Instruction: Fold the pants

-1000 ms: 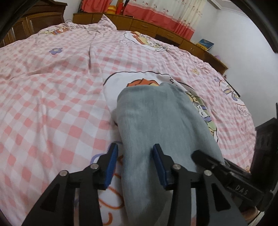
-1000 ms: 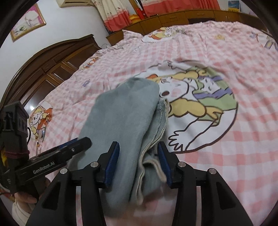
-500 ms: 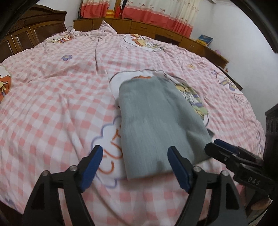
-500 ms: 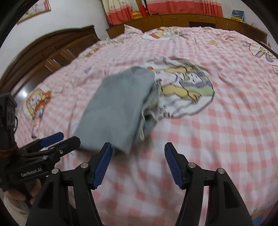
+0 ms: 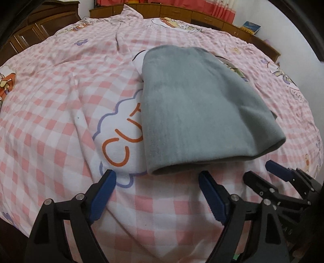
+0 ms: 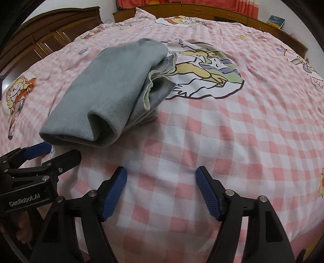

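Left wrist view: left gripper spread, jaws just opening, empty, just short of folded grey pants on pink checked bedspread, wooden cabinets behind; right wrist view: right gripper likewise spread, opening, empty, pants up-left, nothing obstructing.

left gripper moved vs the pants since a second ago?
Yes. The left gripper has backed off the folded pants: a second ago its jaws straddled them, now both fingertips sit short of their near edge, over the checked bedspread, jaws opened wider.
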`<state>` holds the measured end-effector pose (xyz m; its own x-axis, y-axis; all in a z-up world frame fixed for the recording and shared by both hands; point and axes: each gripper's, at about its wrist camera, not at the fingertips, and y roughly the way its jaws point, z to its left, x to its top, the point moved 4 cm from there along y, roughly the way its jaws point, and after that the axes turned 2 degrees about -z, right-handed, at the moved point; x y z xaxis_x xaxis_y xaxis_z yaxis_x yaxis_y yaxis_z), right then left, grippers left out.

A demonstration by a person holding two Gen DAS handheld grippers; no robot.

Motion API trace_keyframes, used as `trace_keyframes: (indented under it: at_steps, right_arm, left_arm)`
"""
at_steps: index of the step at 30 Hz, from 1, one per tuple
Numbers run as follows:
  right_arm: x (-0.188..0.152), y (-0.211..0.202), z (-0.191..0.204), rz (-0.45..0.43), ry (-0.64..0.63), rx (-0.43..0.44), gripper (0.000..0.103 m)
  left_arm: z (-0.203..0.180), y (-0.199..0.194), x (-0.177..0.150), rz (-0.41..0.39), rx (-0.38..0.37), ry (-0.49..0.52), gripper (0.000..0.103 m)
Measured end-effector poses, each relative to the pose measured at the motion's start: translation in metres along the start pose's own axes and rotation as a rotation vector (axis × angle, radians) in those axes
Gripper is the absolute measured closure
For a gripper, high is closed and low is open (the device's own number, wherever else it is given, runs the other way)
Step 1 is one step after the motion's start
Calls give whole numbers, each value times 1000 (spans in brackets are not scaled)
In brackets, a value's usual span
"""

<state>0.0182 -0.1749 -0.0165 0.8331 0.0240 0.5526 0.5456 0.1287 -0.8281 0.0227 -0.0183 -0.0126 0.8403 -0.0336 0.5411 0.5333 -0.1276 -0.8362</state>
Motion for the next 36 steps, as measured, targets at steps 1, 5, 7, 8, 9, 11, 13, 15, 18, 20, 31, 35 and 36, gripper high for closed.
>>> trace_keyframes:
  at_steps: [1, 5, 7, 8, 9, 11, 13, 15, 18, 20, 31, 35, 36]
  right_arm:
    - [0, 1, 0, -3, 1, 0, 28]
    - [-2, 2, 1, -4, 3, 4, 27]
    - [-2, 2, 1, -6, 3, 5, 27]
    - [-2, 2, 1, -7, 3, 5, 27]
    - [-2, 2, 1, -7, 3, 5, 27]
    - [-2, 2, 1, -5, 3, 5, 26]
    - [-2, 2, 1, -4, 3, 8, 26]
    - [-1, 3, 2, -1, 3, 9, 25]
    - [0, 4, 2, 2, 2, 9, 25]
    - [0, 5, 3, 1, 1, 8, 25]
    - [0, 5, 3, 1, 2, 8, 24]
    - [-1, 5, 3, 1, 2, 9, 24]
    - [-1, 5, 3, 1, 2, 8, 24]
  left_arm:
    - [-1, 1, 0, 1, 2, 2, 13]
    - [-1, 3, 2, 1, 7, 0, 12]
    - [-1, 3, 2, 3, 4, -3, 12]
    - [-1, 4, 3, 4, 3, -4, 12]
    - [-1, 4, 3, 3, 3, -3, 12]
    - [-1, 4, 3, 3, 4, -2, 12]
    - [-1, 3, 3, 3, 5, -3, 12]
    - [-1, 3, 3, 2, 3, -3, 12]
    - [-1, 4, 3, 1, 2, -4, 12]
    - [-1, 5, 2, 2, 3, -6, 12]
    - [1, 7, 3, 9, -1, -7, 12]
    - [1, 7, 3, 9, -1, -7, 12]
    - [1, 7, 3, 10, -1, -7, 12]
